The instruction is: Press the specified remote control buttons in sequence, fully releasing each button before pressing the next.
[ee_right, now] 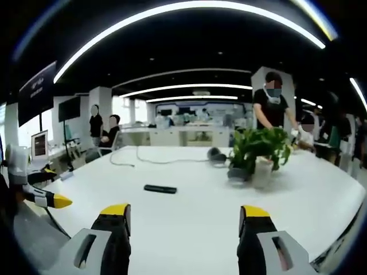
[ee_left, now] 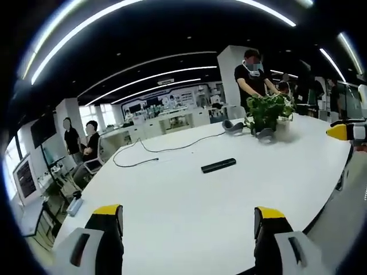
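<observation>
A slim black remote control (ee_left: 218,165) lies flat on the white table (ee_left: 172,212), well ahead of both grippers; in the right gripper view the remote control (ee_right: 160,188) sits left of centre. My left gripper (ee_left: 189,220) hovers over the near table with its yellow-tipped jaws wide apart and nothing between them. My right gripper (ee_right: 184,220) is likewise open and empty above the table (ee_right: 189,240). The right gripper's yellow tip (ee_left: 339,131) enters the left gripper view at the right edge. The left gripper (ee_right: 49,199) shows at the left edge of the right gripper view.
A potted green plant (ee_left: 267,113) stands beyond the remote, with a dark headset (ee_left: 232,125) and a black cable (ee_left: 155,150) trailing across the table. One person (ee_left: 252,77) stands behind the plant; two people (ee_left: 80,143) are at desks to the left.
</observation>
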### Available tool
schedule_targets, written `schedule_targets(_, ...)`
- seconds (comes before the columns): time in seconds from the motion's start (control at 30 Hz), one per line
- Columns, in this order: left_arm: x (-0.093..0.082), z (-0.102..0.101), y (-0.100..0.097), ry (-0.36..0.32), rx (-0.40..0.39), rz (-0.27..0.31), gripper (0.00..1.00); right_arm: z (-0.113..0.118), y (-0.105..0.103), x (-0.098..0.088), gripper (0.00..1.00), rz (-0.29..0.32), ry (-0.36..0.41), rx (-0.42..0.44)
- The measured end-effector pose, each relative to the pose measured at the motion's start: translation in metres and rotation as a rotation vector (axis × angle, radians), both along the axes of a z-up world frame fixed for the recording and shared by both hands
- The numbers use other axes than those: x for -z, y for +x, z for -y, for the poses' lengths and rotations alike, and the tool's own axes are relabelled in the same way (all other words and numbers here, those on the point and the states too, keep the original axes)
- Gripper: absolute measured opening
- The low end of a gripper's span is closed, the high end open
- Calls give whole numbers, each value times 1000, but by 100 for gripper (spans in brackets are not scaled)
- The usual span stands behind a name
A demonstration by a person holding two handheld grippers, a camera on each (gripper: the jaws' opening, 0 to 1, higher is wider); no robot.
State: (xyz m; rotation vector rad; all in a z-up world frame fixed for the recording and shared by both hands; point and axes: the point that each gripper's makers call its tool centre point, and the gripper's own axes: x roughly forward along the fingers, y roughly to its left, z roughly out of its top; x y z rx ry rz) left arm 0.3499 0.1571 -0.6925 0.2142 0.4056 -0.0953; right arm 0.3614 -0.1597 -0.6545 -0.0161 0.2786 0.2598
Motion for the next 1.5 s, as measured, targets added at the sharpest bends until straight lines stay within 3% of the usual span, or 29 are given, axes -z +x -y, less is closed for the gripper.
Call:
schedule_targets(0.73,1,5,0,-13,21,-13,98,1,-1,-2,71,6,15,-1)
schedule_targets(0.97,4,5,0,6,27,-31,97,-2,-1,0,68,-3,-2,-17)
schedule_targets(1.23,4,12,2,-16,62,-54,96,-5,-2,2,67,-13,1,-35)
schedule_targets(1.5,-7,18,27,31,131,-44,92,-10,-1,12,66,-66,-26,-56)
